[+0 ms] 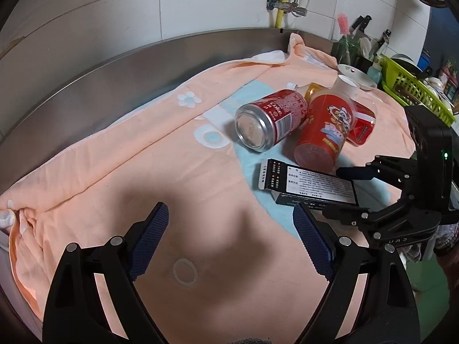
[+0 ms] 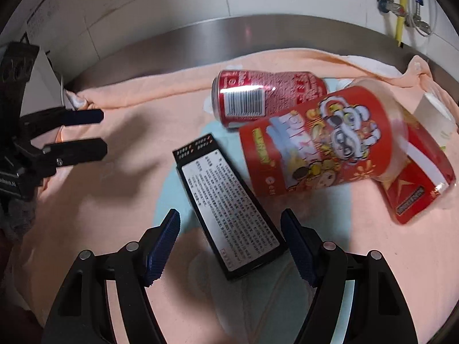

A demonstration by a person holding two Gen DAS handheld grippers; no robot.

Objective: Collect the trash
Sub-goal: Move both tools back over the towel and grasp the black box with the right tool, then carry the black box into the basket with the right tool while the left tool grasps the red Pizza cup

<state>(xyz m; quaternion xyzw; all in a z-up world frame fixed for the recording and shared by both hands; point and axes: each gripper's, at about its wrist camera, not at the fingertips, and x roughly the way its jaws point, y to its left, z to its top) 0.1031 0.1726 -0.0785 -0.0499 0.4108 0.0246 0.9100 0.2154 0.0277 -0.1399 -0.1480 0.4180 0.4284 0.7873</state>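
Trash lies on a peach towel (image 1: 149,172): a red cola can (image 1: 269,120) on its side, a red snack tube (image 1: 324,129) with a white lid, a red cigarette pack (image 1: 363,127), and a black box (image 1: 308,185) with a white text label. My left gripper (image 1: 231,243) is open and empty over bare towel, left of the box. My right gripper (image 2: 231,246) is open, its fingers on either side of the near end of the black box (image 2: 229,209). The can (image 2: 266,97), tube (image 2: 324,143) and pack (image 2: 416,189) lie beyond it.
A steel counter backsplash (image 1: 143,66) and white tiled wall run behind the towel. A white bowl (image 1: 357,76), a green dish basket (image 1: 413,91) and utensils stand at the far right. Gas pipes (image 1: 284,0) hang on the wall.
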